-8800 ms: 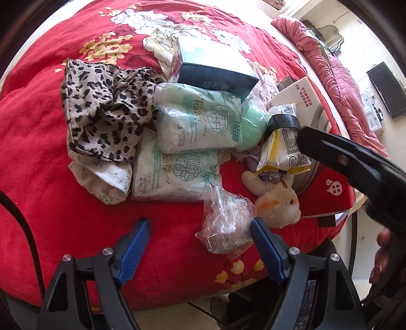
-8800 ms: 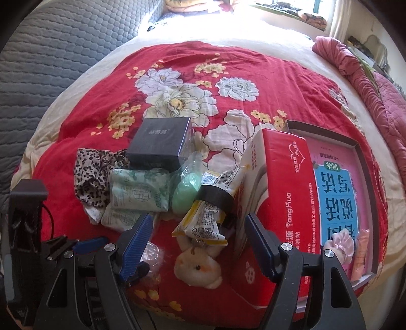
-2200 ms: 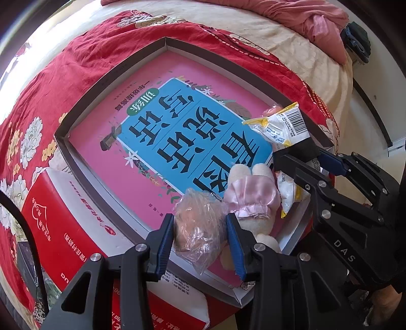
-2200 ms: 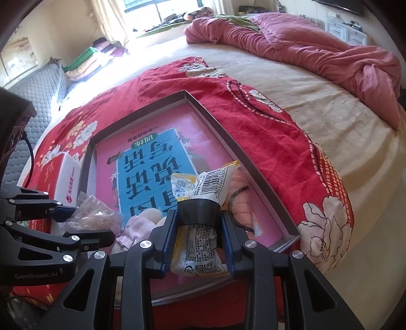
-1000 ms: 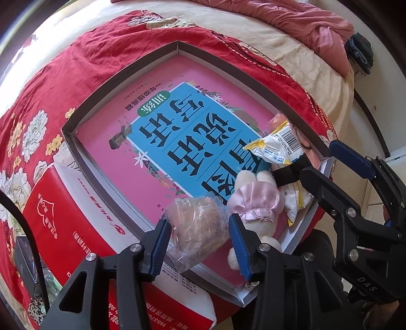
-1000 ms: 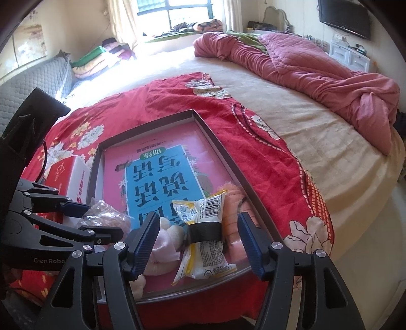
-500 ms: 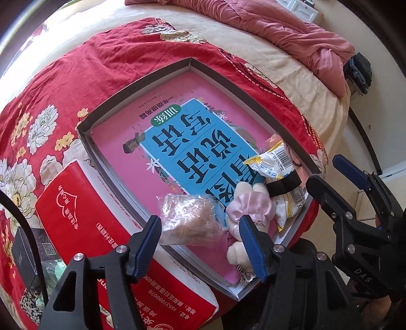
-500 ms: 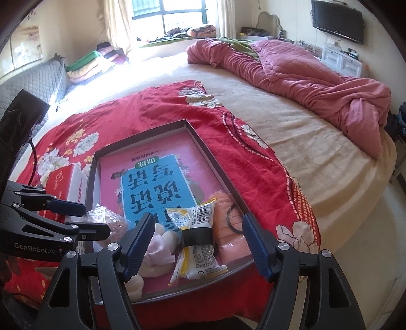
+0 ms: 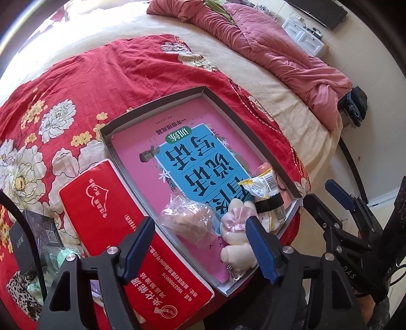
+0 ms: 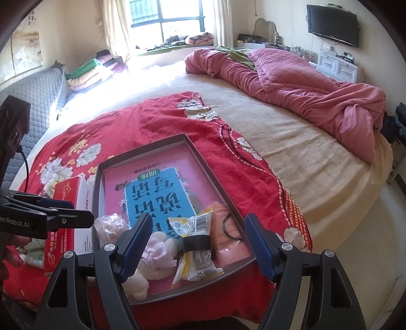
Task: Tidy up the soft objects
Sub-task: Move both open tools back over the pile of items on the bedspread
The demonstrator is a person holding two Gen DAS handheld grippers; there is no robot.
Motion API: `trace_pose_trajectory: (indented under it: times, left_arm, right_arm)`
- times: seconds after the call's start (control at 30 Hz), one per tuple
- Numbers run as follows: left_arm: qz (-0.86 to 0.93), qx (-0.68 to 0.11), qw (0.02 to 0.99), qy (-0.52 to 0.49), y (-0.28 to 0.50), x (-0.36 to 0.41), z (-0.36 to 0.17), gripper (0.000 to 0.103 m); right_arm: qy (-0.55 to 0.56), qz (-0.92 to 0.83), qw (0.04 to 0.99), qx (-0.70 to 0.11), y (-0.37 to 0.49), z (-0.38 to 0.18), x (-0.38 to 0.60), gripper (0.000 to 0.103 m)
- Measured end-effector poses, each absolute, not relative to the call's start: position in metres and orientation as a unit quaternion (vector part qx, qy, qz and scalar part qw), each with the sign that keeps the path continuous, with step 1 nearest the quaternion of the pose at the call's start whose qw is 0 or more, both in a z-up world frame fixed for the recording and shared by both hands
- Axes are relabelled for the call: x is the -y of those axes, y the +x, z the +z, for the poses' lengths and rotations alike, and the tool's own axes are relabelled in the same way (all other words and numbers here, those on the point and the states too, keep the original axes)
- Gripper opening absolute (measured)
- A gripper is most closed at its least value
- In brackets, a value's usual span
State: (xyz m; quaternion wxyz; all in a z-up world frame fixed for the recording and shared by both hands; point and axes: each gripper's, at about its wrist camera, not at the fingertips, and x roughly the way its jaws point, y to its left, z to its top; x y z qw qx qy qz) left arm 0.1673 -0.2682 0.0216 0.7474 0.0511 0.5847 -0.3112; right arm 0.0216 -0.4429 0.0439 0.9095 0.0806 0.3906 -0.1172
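"enRobot.AI" on left gripper [image 10: 58,218] body; "DAS" on right gripper [image 9: 327,200] body; "15537099076" on red tissue pack [image 9: 106,218]; Chinese characters, upside down, on pink book [image 9: 192,162].

Each hand-held gripper, the left [image 9: 200,247] and the right [image 10: 198,247], has a black triangular frame, ribbed blue finger pads [image 9: 260,250], silver screws [image 9: 287,250] and white lettering; a black cable [image 10: 25,162] trails off.

Bed [image 10: 317,162] bears red floral blanket [image 10: 142,127], pink quilt [image 10: 291,83]

Bright daylight from the window [image 10: 166,17] – glare bleaching the bed [image 10: 157,73] below; fisheye bending, dark corners; sharp.
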Motion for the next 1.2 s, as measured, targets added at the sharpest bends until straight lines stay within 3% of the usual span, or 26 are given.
trace_pose_trajectory:
  times: [0.2,1.2]
  left_arm:
    - [-0.296,-0.552,0.778,0.053,0.16,0.254,0.043,0.082]
    - [-0.228,-0.501,0.834,0.032,0.123,0.167,0.086,0.083]
  right_arm:
    - [0.063,-0.122,0.918,-0.371,0.018,0.058,0.436,0.076]
    - [0.048,-0.038,0.947,-0.314,0.015,0.133,0.363,0.077]
